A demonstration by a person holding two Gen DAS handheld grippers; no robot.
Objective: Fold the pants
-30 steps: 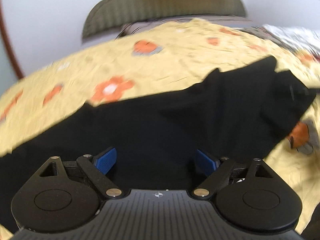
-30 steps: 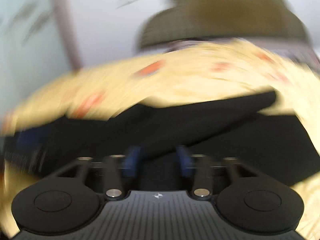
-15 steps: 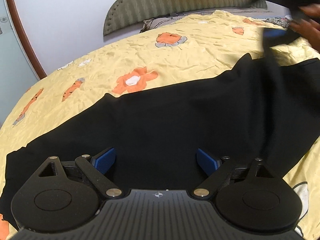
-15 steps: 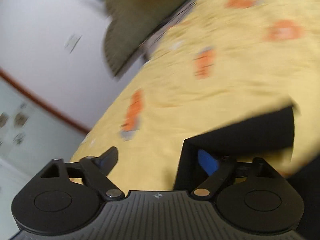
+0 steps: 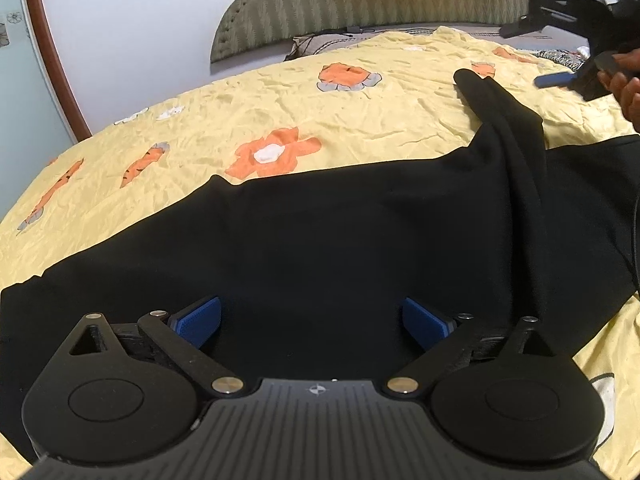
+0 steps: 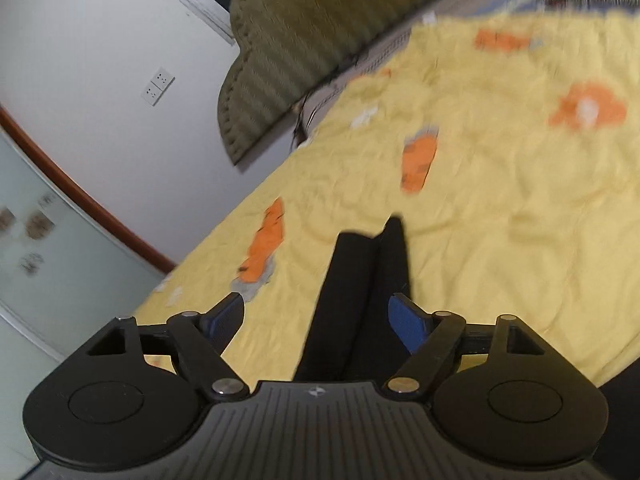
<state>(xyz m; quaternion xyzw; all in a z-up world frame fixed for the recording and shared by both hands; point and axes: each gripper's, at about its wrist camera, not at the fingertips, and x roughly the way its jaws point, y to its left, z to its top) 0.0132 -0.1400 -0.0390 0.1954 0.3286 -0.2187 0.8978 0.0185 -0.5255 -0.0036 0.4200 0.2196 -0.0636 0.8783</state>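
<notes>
Black pants (image 5: 320, 232) lie spread across a yellow flowered bedspread (image 5: 280, 104). A narrow bunched part of them (image 5: 504, 112) stretches away toward the far right. My left gripper (image 5: 312, 320) is open and empty, low over the middle of the pants. My right gripper (image 6: 316, 316) is open; the same narrow black strip (image 6: 356, 292) lies on the bed between its blue pads (image 6: 408, 324), loose. In the left wrist view the right gripper (image 5: 568, 76) is at the far right, held by a hand.
A padded olive headboard (image 5: 360, 4) and white wall stand behind the bed. A brown-framed glass panel (image 5: 24, 92) is at the left. A patterned pillow edge (image 5: 560, 54) shows at the far right. Bare bedspread lies beyond the pants.
The right gripper opened and let go of the pants' end, which now lies stretched out on the bedspread. The left gripper stayed open over the pants and hardly moved.
</notes>
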